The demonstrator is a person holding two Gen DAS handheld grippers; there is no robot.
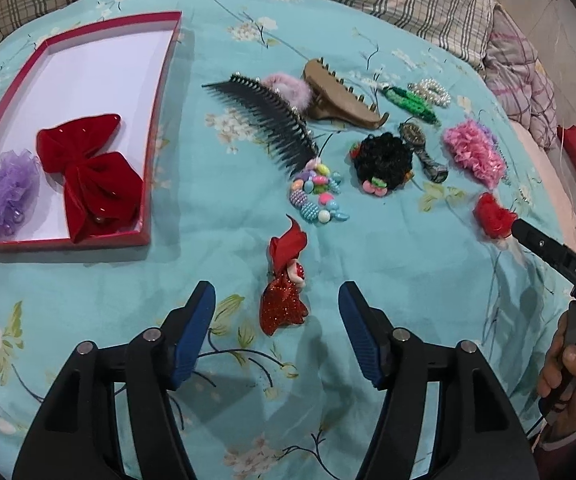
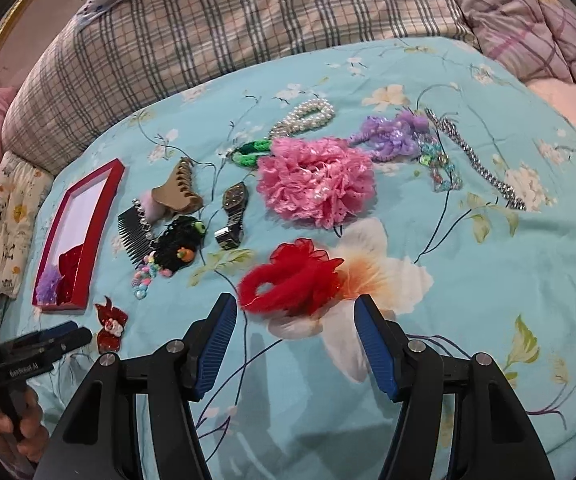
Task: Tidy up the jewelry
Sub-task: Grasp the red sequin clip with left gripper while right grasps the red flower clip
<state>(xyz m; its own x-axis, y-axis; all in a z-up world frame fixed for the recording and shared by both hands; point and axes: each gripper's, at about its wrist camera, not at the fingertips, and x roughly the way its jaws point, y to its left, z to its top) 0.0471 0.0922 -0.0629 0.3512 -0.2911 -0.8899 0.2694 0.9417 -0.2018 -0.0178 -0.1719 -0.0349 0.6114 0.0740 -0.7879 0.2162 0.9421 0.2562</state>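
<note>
Floral bedspread (image 1: 208,184) lay beneath both claws, each gaping empty: left claw (image 1: 276,300) flanking glittery red clip (image 1: 284,300), right claw (image 2: 294,312) near red scrunchie (image 2: 288,280).

Both the left gripper (image 1: 276,312) and the right gripper (image 2: 294,320) point steeply downward, jaws apart and empty.

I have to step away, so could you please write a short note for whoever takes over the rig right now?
Left gripper: open, empty, fingers either side of the red glitter clip, not pressing it.
Right gripper: open, empty, just short of the red scrunchie.
Done: red bow and purple scrunchie lie in the red box.
Left: comb, claw clip, watch, pink scrunchie, pearl bracelet and the other pieces, all loose on the bedspread.
</note>
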